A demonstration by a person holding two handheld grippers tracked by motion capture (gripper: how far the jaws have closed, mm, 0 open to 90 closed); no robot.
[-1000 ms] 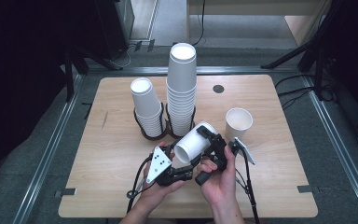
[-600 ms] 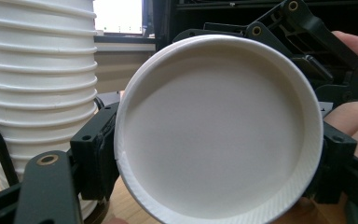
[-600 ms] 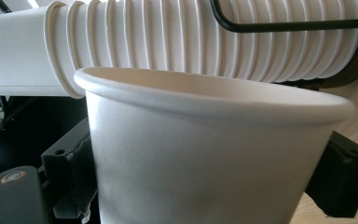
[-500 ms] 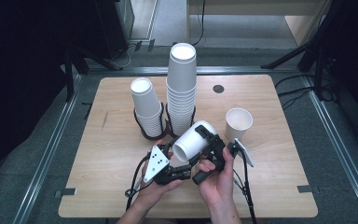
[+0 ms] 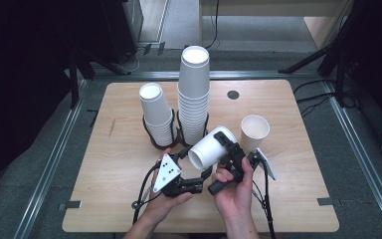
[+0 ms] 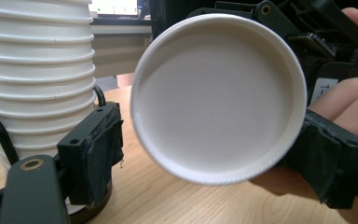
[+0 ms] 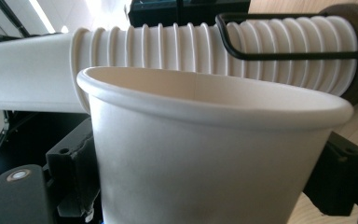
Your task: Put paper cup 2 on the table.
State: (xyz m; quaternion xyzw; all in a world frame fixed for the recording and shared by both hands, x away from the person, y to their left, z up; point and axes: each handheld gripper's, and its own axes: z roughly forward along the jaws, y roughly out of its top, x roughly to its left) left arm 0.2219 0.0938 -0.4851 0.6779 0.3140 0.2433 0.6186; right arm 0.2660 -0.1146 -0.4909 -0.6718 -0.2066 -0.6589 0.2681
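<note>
The right gripper (image 5: pixel 229 149) holds a white paper cup (image 5: pixel 210 148) on its side above the table (image 5: pixel 298 199), just in front of the two cup stacks. Its jaws are closed on the cup's wall, one on each side, as the right gripper view shows. The cup's bottom points toward the person and to the left; its mouth faces away toward the stacks.

The left gripper (image 5: pixel 199 174) sits low, just below and left of the cup. In the left gripper view its jaws stand wide apart on either side of the cup's round bottom (image 6: pixel 219 95), with a gap showing at the left jaw; they grip nothing. The right hand (image 6: pixel 349 107) lies behind the cup there.

Close behind the cup stand the tall stack (image 5: pixel 194 94) and, to its left, the short stack (image 5: pixel 156 112), each in a dark wire holder (image 5: pixel 179 142). The tall stack is just beside the held cup and crowds the space on that side. A single upright cup (image 5: pixel 254 132) stands on the table to the right, near the right gripper. A small dark round hole (image 5: pixel 233 94) marks the table farther back, well apart from the rest.
</note>
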